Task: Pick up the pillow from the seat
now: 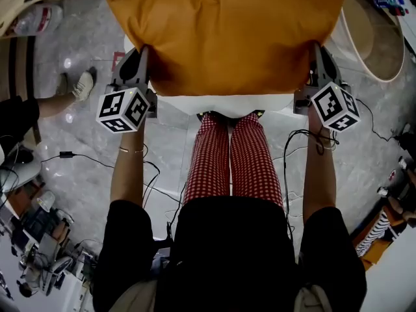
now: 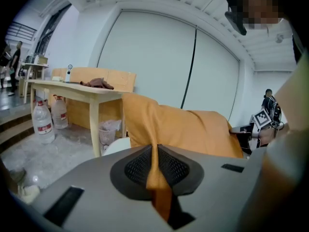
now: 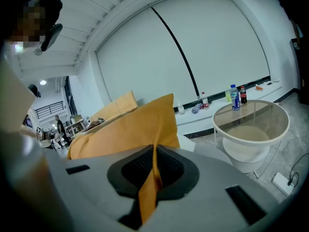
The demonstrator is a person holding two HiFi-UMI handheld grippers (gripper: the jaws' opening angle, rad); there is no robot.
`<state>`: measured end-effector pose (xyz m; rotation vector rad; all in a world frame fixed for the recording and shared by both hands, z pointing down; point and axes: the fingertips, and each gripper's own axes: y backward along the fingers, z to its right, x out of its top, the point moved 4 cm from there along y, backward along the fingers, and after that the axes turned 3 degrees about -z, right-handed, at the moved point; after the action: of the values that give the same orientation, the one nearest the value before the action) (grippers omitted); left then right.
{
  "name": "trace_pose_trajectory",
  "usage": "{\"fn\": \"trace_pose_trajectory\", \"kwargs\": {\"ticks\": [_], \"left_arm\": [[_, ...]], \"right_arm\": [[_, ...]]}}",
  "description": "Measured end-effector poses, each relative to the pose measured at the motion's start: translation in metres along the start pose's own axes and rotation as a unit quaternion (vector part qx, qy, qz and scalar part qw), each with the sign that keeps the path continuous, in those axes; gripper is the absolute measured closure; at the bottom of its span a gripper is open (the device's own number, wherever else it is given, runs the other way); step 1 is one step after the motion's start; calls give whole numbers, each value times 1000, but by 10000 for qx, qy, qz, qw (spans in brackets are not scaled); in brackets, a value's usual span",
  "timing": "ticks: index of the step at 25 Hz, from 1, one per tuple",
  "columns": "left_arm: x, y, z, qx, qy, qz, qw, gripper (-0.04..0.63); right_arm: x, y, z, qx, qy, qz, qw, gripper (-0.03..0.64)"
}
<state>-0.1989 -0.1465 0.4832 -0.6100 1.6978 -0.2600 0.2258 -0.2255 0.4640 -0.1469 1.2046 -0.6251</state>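
An orange pillow (image 1: 227,34) hangs lifted above a white seat (image 1: 221,103), stretched between my two grippers. My left gripper (image 1: 144,64) is shut on the pillow's left edge, and in the left gripper view a fold of the pillow (image 2: 183,127) is pinched flat between the dark pads (image 2: 137,167) of my left gripper (image 2: 155,170). My right gripper (image 1: 316,60) is shut on the right edge. In the right gripper view the pillow (image 3: 125,129) runs off to the left, with its fabric squeezed between the pads (image 3: 170,169) of my right gripper (image 3: 153,170).
A round glass-topped table (image 3: 251,122) with bottles (image 3: 234,98) stands to the right. A wooden table (image 2: 82,93) with water bottles (image 2: 43,122) beneath it is on the left. Cables (image 1: 91,160) trail over the grey floor. Someone's shoe (image 1: 81,84) is at the left.
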Motion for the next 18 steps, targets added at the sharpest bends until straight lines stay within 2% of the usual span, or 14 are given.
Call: {"fn": "trace_pose_trajectory", "kwargs": {"ticks": [4,9,18], "left_arm": [[21,6,4,-8,-28,105,9999,554],[41,15,7,4,-27,203,9998,554],[77,23,7,-36,-131,220,9997,554]], "right_arm": [[17,9,-7,41,-40,132,9999,581],[35,19,-15,327,-26,189,9993,581],[62,24,-28,333,-62,167,9993,581]]}}
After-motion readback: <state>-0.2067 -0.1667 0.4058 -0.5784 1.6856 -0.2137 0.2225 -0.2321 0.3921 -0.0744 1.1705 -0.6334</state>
